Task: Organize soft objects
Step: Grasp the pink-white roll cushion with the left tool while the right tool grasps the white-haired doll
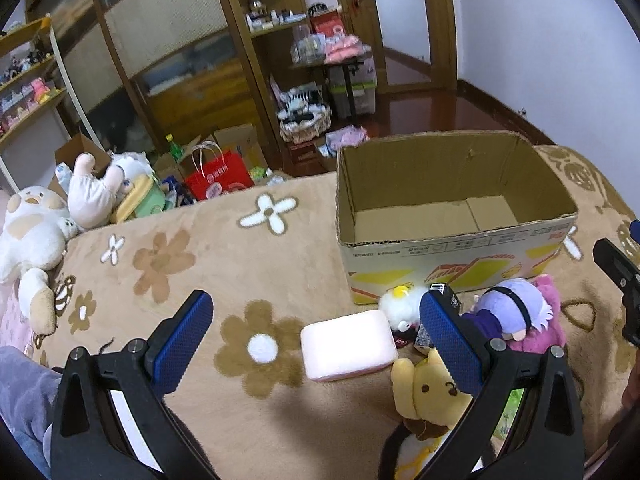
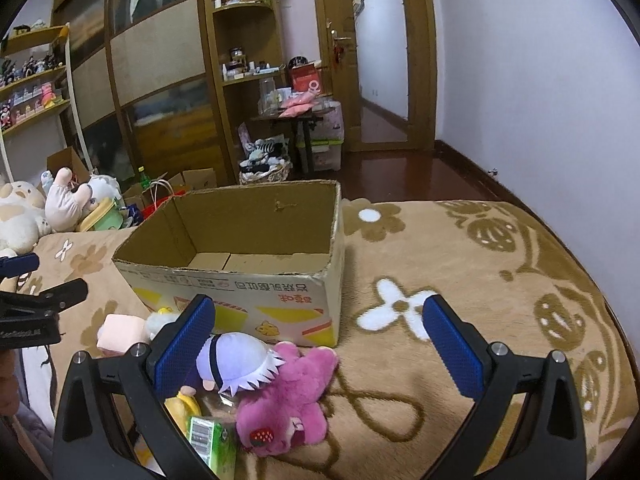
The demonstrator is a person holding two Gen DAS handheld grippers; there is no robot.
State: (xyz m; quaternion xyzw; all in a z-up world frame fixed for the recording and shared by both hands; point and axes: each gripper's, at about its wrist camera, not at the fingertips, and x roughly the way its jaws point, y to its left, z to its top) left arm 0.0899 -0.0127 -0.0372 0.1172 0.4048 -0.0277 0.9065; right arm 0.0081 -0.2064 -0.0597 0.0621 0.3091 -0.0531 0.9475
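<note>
Both pairs of jaws stand wide open, gripping nothing. Low in the left wrist view, the left gripper frames a pale pink foam block. Low in the right wrist view, the right gripper has a purple-haired plush doll by its left jaw, atop a magenta plush bear. Beyond, mid-frame, an open brown cardboard box sits on the tan flower-patterned bed blanket. Wooden shelves fill the upper left.

You could see printed Chinese characters on the front of the cardboard box, standing upside down in the right wrist view and too distorted to read with confidence. The red paper bag bore a white label whose print was too small to make out. The green packet carried a barcode, its digits unreadable.
</note>
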